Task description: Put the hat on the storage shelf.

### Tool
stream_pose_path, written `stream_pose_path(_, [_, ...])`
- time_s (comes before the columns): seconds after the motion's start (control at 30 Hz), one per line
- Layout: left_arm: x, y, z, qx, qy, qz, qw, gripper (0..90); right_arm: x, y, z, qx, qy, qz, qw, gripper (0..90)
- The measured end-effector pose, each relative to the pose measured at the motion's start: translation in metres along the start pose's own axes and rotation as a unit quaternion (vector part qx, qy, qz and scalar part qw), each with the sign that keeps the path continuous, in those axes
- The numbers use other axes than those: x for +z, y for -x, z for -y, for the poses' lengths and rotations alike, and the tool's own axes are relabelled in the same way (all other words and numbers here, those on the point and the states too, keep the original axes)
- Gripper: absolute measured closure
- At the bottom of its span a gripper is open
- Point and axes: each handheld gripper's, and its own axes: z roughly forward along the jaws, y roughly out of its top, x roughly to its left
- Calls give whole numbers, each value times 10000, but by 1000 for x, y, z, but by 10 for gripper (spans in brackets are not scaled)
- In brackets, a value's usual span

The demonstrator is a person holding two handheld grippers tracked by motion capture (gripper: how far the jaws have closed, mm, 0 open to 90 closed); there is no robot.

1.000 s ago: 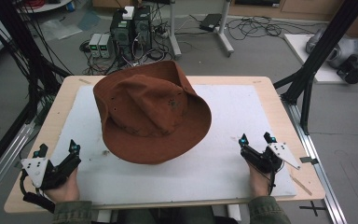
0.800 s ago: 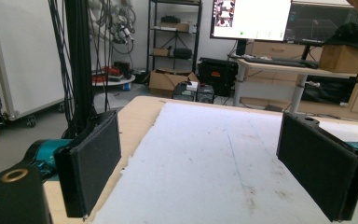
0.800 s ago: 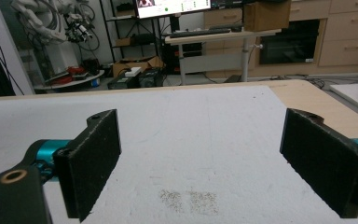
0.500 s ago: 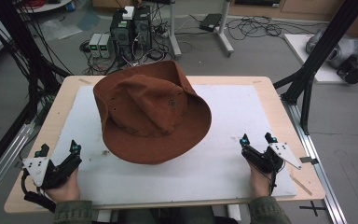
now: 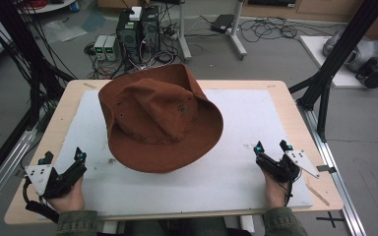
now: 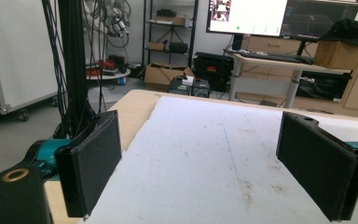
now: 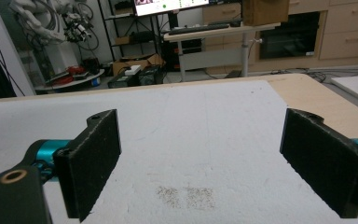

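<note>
A large brown brimmed hat (image 5: 160, 117) lies crown up on the white mat (image 5: 246, 172), toward the left of the table's middle. My left gripper (image 5: 62, 157) rests near the front left corner, open, well short of the hat's brim. My right gripper (image 5: 272, 146) rests near the front right, open too, about a hand's width right of the brim. In the left gripper view the jaws of the left gripper (image 6: 214, 158) stand wide apart with only bare mat between them. The right gripper (image 7: 214, 163) looks the same in its own view.
The wooden table (image 5: 295, 105) has a metal rail (image 5: 337, 167) along its right edge and black frame posts (image 5: 342, 54) at both sides. Computer boxes (image 5: 138, 24) and cables lie on the floor beyond the far edge. A desk with a monitor (image 6: 279, 18) stands farther back.
</note>
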Motion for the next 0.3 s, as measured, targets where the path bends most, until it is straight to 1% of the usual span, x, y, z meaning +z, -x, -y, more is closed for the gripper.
stream_pose_path(0.13, [1,-1,1,-35,-80,28,10000,145,0,0,0,37,-18,2,10000,115])
stream_pose_path(0.2, [1,-2,0,-16,-83,32,10000,145,1,1,0,16,1,2,10000,115])
stream_pose_path(0.23, [1,-1,0,-13,-42,54,10000,145,1,2,0,3,-20,2,10000,115])
stream_pose_path(0.3, [1,0,-1,84,-29,111,9999,145,1,1,0,46,-17,-1,10000,115])
